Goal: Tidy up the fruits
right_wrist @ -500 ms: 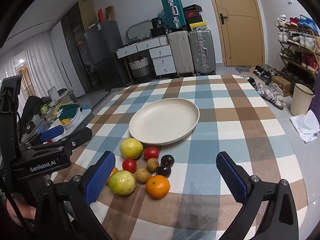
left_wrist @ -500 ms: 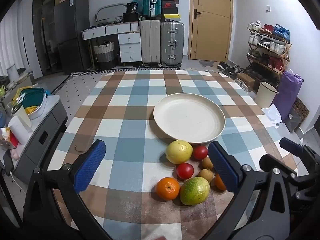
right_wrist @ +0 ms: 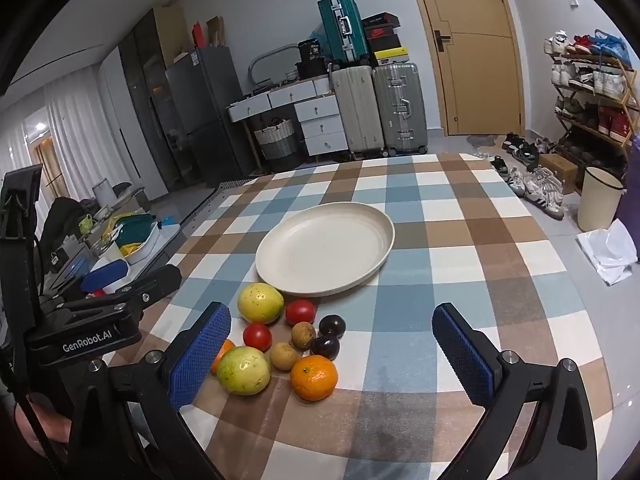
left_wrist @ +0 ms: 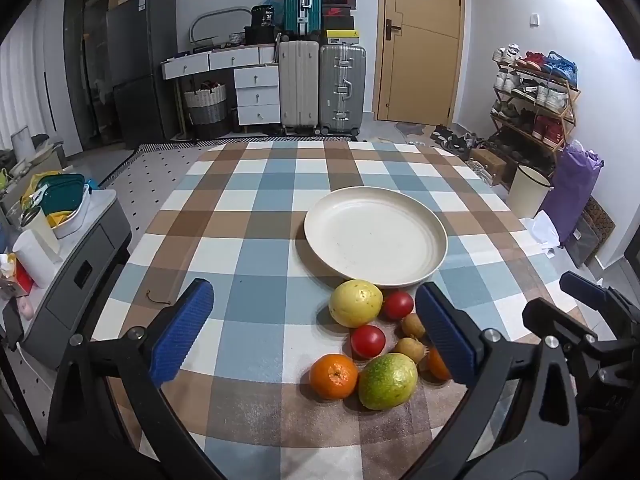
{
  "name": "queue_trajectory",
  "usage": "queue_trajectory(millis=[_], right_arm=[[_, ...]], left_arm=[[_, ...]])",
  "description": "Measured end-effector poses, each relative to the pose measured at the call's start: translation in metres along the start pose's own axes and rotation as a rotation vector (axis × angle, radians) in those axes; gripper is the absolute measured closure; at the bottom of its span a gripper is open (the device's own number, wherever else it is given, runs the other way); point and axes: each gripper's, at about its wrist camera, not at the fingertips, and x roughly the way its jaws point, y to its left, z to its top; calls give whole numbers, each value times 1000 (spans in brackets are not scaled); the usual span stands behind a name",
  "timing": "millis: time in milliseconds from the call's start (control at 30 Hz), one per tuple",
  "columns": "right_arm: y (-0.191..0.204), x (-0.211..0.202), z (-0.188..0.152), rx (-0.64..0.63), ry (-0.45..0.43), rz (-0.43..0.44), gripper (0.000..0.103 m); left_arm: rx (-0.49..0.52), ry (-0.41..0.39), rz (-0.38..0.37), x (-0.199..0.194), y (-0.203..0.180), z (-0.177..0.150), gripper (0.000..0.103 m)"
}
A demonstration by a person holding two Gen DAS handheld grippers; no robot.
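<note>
Holding both grippers wide open and empty, I hover my left gripper (left_wrist: 312,328) and right gripper (right_wrist: 332,354) over the near edge of the checked table (right_wrist: 492,236). Nothing has shifted since the earlier frame: the cream plate (right_wrist: 326,252) sits bare at the table's middle, and the fruits cluster just near of it. The yellow guava (right_wrist: 260,303) almost touches the plate's rim; 2 tomatoes (right_wrist: 300,311), 2 dark plums (right_wrist: 332,325) and the orange (right_wrist: 314,377) lie beside the green guava (right_wrist: 244,370).
</note>
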Motion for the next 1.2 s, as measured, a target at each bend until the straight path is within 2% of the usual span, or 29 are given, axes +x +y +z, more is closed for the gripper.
queue_trajectory(millis=[1200], right_arm=[[3,-1,-5,-12,-15,9,0]], left_arm=[[-11,21,5,5,1,-9,1]])
